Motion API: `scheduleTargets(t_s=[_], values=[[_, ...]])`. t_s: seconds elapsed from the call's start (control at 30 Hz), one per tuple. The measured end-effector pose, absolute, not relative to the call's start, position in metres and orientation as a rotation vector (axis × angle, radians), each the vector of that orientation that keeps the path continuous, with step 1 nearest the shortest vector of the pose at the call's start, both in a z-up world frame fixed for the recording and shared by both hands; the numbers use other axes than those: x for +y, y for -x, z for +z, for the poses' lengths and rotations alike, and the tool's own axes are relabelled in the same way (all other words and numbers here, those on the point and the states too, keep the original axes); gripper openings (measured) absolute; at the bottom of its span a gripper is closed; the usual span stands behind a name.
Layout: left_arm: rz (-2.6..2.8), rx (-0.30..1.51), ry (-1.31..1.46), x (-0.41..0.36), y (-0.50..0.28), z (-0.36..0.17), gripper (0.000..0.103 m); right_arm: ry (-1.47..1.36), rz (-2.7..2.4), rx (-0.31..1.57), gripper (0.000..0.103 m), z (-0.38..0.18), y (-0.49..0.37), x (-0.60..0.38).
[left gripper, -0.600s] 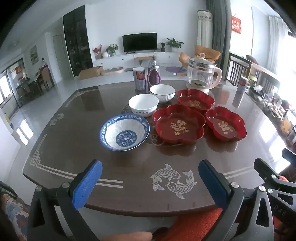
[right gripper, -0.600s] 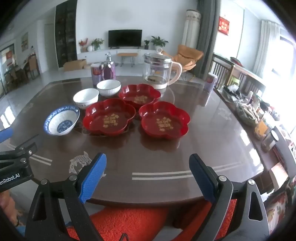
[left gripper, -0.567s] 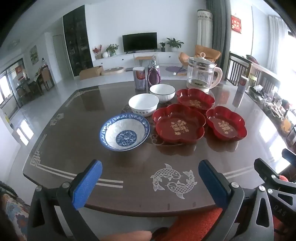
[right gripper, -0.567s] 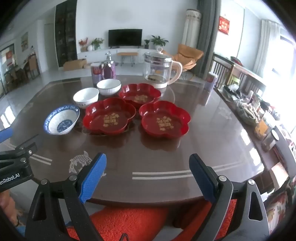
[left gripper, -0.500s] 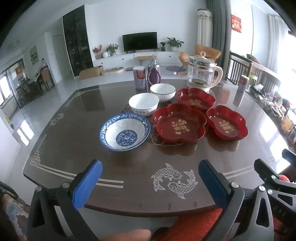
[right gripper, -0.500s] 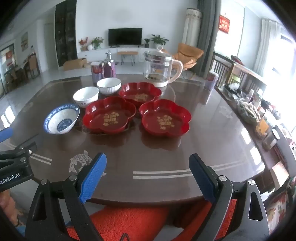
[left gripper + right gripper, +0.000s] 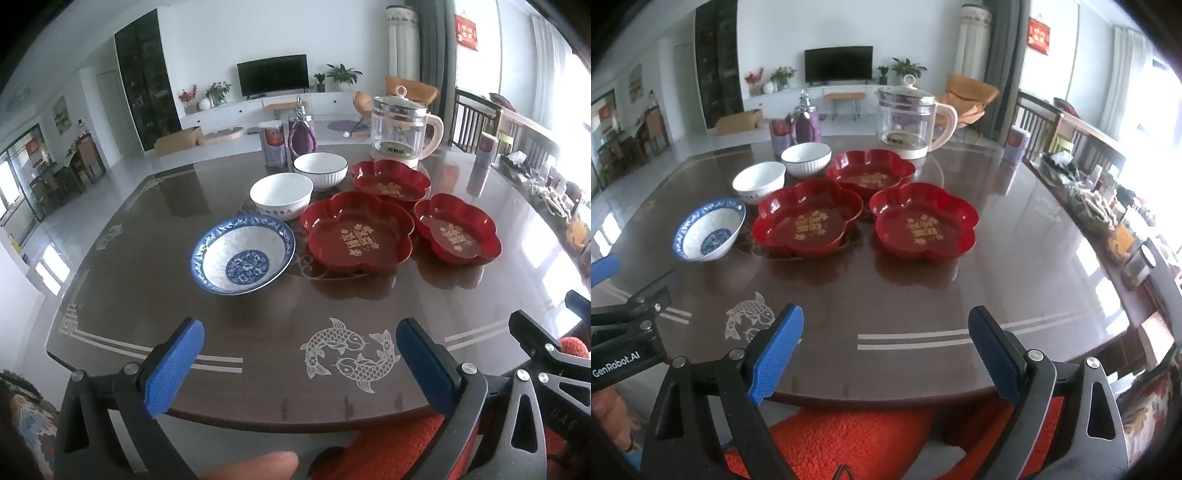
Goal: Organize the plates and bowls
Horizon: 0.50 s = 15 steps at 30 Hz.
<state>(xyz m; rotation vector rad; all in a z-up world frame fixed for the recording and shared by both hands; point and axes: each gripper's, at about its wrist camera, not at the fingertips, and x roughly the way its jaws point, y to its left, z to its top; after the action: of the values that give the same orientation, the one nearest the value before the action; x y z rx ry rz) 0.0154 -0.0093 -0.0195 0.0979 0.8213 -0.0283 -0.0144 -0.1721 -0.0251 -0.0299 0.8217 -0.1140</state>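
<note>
Three red flower-shaped plates sit together on the dark table [image 7: 147, 295]: a near one [image 7: 356, 232], a right one [image 7: 457, 229] and a far one [image 7: 389, 181]. Left of them stand a blue-and-white bowl [image 7: 243, 254] and two white bowls [image 7: 281, 192] [image 7: 320, 167]. My left gripper [image 7: 299, 356] hangs wide open over the near table edge, nothing between its blue pads. My right gripper [image 7: 884, 345] is likewise open and empty, near the edge in front of the red plates [image 7: 809, 218] [image 7: 923, 221].
A glass kettle [image 7: 400, 131], a purple bottle [image 7: 303, 129] and a can [image 7: 273, 142] stand at the table's far side. A slim can [image 7: 482, 155] stands far right. An orange-red cushion [image 7: 849, 443] lies below the table edge. A cluttered sideboard [image 7: 1108, 206] runs along the right.
Both grippers have edged slightly forward towards the table; the dishes appear a touch closer. Nothing on the table has moved.
</note>
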Motion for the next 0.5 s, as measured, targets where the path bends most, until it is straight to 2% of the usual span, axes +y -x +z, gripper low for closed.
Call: scheduleTargets(t_s=[0.5], values=[[-0.025, 0.851, -0.112, -0.0116, -0.0232, -0.0254, 0.103, 0.010, -0.100, 0.852, 0.093, -0.0331, 0.0112, -0.1745]])
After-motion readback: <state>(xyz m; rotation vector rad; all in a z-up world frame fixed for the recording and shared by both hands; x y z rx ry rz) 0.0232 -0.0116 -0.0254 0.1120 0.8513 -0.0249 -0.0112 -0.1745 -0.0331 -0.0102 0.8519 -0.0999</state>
